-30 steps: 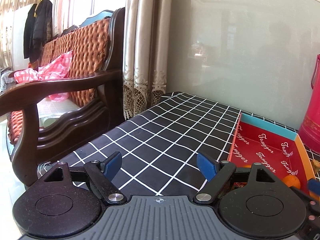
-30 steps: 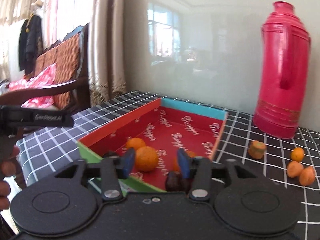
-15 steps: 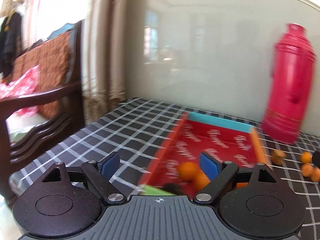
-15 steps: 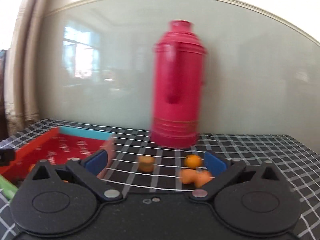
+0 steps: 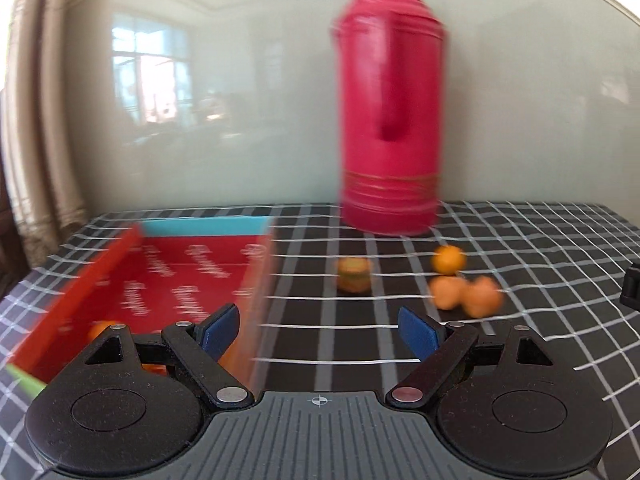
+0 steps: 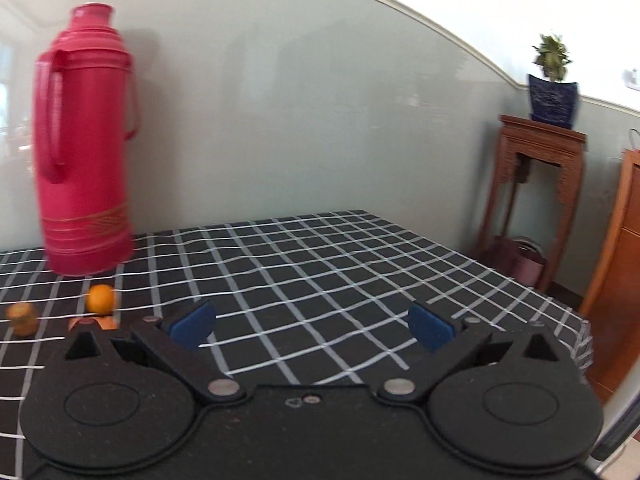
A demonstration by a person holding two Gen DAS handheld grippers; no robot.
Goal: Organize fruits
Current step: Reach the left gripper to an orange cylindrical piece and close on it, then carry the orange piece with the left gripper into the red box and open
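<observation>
In the left wrist view a red tray (image 5: pixel 180 276) with a blue far wall lies on the checked table at the left, with an orange (image 5: pixel 102 330) in it partly hidden by my gripper. Loose on the cloth to its right are a brownish fruit (image 5: pixel 354 276) and three oranges (image 5: pixel 449 260) (image 5: pixel 448 292) (image 5: pixel 482 296). My left gripper (image 5: pixel 320 332) is open and empty above the tray's right edge. My right gripper (image 6: pixel 312 326) is open and empty over bare cloth; an orange (image 6: pixel 100 298) and the brownish fruit (image 6: pixel 23 318) lie to its left.
A tall red thermos (image 5: pixel 390 128) stands at the back of the table, also in the right wrist view (image 6: pixel 82 152). The table's right edge (image 6: pixel 576 320) drops off beside a wooden stand (image 6: pixel 536 184) with a potted plant (image 6: pixel 554 88).
Both views have swung to the right. The left one went from the armchair to the tray and loose fruit. The right one left the tray, and its jaws opened wide.
</observation>
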